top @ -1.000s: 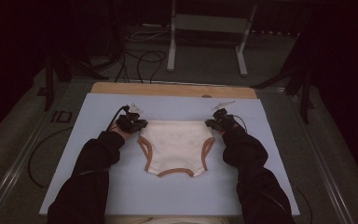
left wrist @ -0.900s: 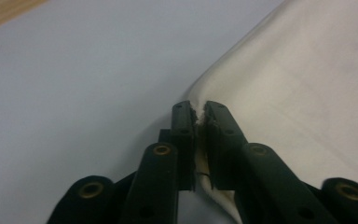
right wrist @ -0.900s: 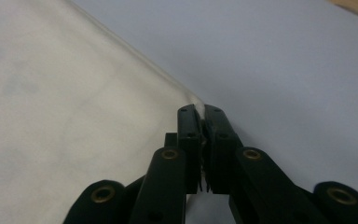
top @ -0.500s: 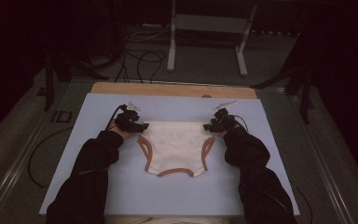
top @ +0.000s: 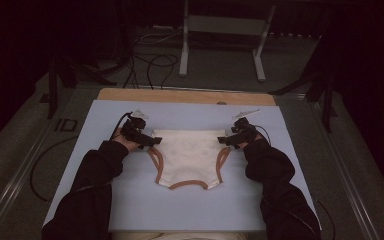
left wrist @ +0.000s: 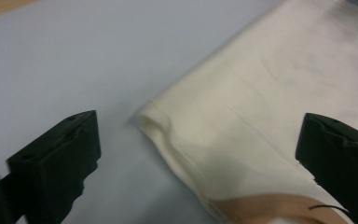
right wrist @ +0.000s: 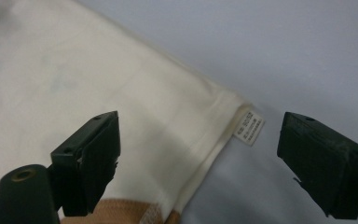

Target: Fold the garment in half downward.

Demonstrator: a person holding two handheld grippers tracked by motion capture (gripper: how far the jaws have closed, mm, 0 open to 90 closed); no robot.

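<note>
Moved: both grippers spreading outward since earlier frame.
Left gripper (left wrist: 196, 158): gaping, straddling garment (top: 189, 156) corner.
Right gripper (right wrist: 200, 161): released, framing label (right wrist: 250, 126) corner.

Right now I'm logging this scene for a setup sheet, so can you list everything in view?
Underwear: one, cream with tan trim on the leg openings, flat in the middle of the mat.
Care label: one, white, at the garment's corner by the right tongs.
Mat: one, pale blue, covering the table.
Table edge: one, wood, past the mat's far side.
Metal stand: one, grey, on the floor beyond the table.
Cables: several, black, on the floor beyond the table.
Left tongs: open, straddling the garment's left upper corner.
Right tongs: open, straddling the right upper corner.
Sleeves: two, black.
</note>
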